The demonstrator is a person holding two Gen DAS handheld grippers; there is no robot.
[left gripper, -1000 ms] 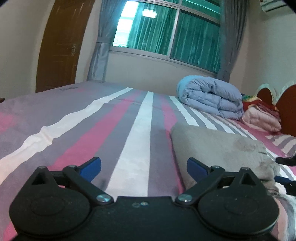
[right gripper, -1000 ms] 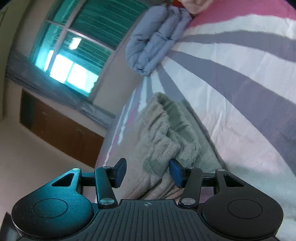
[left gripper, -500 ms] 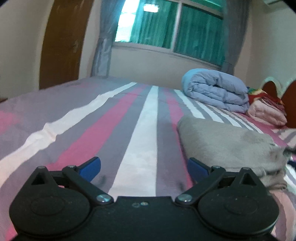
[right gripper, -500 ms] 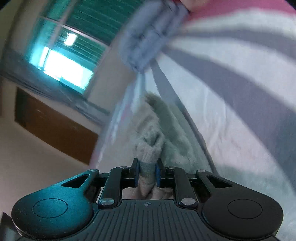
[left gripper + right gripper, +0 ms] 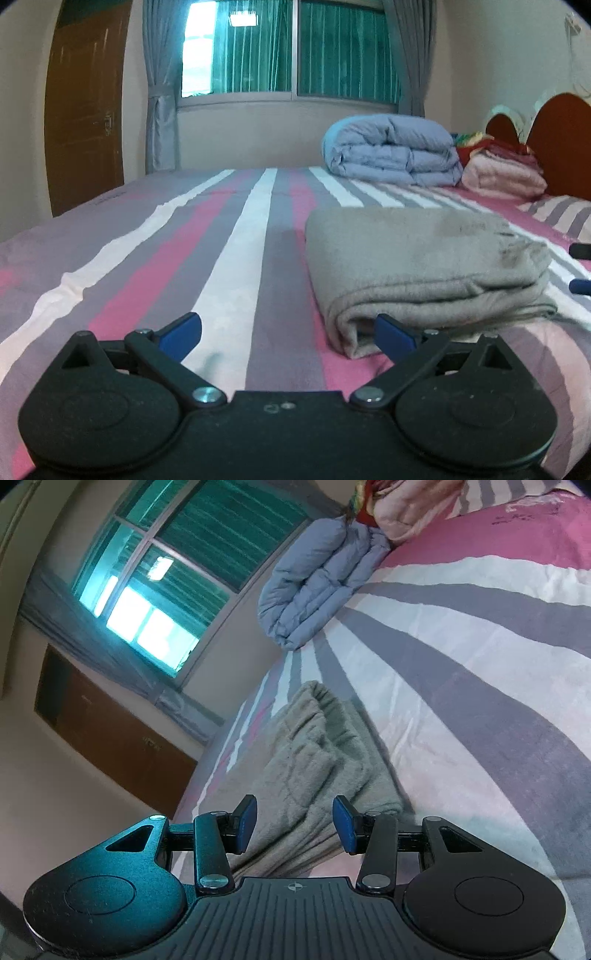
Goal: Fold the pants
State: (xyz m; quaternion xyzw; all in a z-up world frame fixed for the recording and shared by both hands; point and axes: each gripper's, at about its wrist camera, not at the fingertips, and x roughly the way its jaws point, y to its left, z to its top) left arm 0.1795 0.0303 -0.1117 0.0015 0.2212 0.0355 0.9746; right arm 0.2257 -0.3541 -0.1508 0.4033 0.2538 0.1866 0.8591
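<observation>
One grey pants (image 5: 424, 273), folded, fuzzy, layered

Dim bedroom, lit mainly from the window

Teal daylight enters through the window (image 5: 288, 51), one pane glaring white with a ceiling-lamp reflection. Both fisheye views bend walls and bed (image 5: 155, 258) stripes at the edges, with dark corner vignetting. Focus is soft; shadows are faint and diffuse.

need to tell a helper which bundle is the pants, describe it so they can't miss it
On the striped bed, the pants are the flat grey fleece bundle nearest the left gripper. The puffy blue duvet and pink blanket lie farther back, by the headboard.
</observation>
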